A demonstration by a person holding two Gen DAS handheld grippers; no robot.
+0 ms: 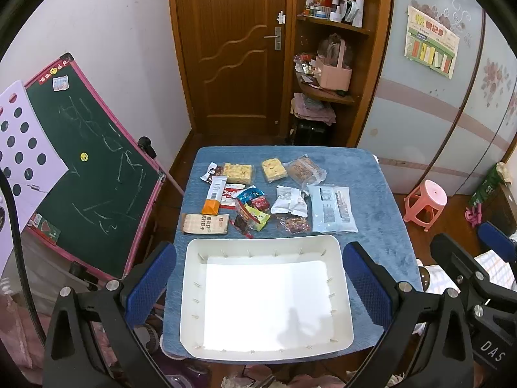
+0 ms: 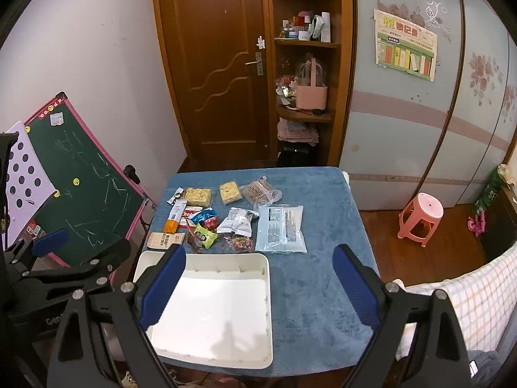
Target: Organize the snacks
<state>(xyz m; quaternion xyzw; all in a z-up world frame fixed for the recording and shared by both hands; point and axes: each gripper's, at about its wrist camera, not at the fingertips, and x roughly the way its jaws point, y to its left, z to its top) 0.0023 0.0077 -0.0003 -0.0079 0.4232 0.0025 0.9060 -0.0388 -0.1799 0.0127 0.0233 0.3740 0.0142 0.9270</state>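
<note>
A white rectangular tray [image 1: 194, 291] sits empty at the near edge of a small table with a blue cloth [image 1: 374, 213]; it also shows in the right wrist view [image 2: 265, 291]. Several snack packets lie beyond it: a pale blue flat pack [image 1: 332, 208] [image 2: 281, 228], a white pouch [image 1: 289, 202], two yellow cake packs [image 1: 238, 172], a brown packet [image 1: 205, 223], an orange-and-white stick pack [image 1: 215, 199]. My left gripper [image 1: 258, 278] is open, held above the tray, empty. My right gripper [image 2: 258, 278] is open, empty, above the tray's right edge.
A pink-framed chalkboard [image 1: 90, 168] leans left of the table. A wooden door [image 1: 232, 48] and corner shelves [image 1: 326, 90] stand behind. A pink stool [image 1: 426, 205] is on the floor to the right. A checked cloth [image 2: 478, 297] lies at the near right.
</note>
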